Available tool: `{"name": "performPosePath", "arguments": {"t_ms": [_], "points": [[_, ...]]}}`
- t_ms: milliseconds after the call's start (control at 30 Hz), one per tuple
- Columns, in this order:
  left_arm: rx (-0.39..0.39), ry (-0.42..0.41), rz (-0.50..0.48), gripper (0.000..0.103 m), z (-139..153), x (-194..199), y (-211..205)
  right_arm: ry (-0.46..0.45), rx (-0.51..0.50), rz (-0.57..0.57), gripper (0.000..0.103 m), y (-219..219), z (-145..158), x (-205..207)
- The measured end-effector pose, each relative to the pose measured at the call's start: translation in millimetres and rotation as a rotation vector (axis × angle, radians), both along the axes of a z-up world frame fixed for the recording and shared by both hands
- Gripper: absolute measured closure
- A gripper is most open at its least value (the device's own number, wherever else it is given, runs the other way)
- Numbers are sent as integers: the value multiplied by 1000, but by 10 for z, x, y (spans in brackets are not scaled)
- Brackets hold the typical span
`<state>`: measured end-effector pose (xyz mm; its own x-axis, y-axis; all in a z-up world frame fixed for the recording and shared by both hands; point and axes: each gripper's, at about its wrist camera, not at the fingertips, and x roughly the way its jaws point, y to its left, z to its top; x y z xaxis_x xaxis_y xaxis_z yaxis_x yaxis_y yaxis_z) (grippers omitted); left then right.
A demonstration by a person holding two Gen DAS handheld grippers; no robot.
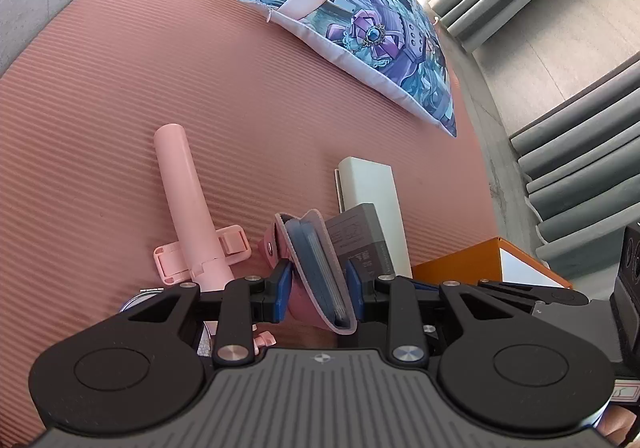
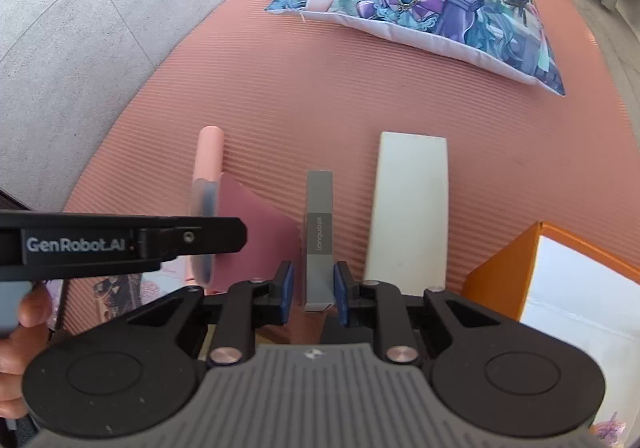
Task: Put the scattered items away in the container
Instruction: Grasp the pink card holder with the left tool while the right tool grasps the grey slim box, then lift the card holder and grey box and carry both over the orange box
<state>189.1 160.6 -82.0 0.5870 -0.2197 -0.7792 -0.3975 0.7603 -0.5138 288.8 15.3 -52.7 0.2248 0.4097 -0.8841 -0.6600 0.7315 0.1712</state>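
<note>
You had the left gripper [image 1: 318,284] clamped on the card wallet [image 1: 316,268] and the right gripper [image 2: 314,288] clamped on the grey box [image 2: 319,240], while the pink stick [image 1: 184,187] and white box [image 2: 410,203] lay on the mat [image 1: 120,127], none in the orange container [image 2: 508,264].

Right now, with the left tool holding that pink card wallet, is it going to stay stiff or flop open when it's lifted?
The card wallet will probably flop somewhat: its pink snap flap hangs loose, unfastened. The blue sleeves inside look thin and fanned, so they may splay further. The left tool pinches it across the covers, which should keep it from sliding, though the soft cover might bend.
</note>
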Motion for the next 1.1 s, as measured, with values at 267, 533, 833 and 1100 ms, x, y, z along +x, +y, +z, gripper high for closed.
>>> {"name": "performPosePath", "arguments": {"t_ms": [267,533,833,1100], "points": [[0,31,8,66,-64,15,6,-31,-53,1,85,179,-148,-46],[45,81,14,76,-155,16,-15,-87,-73,7,87,177,-168,-131],[84,79,-25,83,-37,-24,-101,-121,-39,-31,87,45,-54,-259],[103,38,-37,84,188,-186,-156,-210,24,-44,87,-127,242,-462]]}}
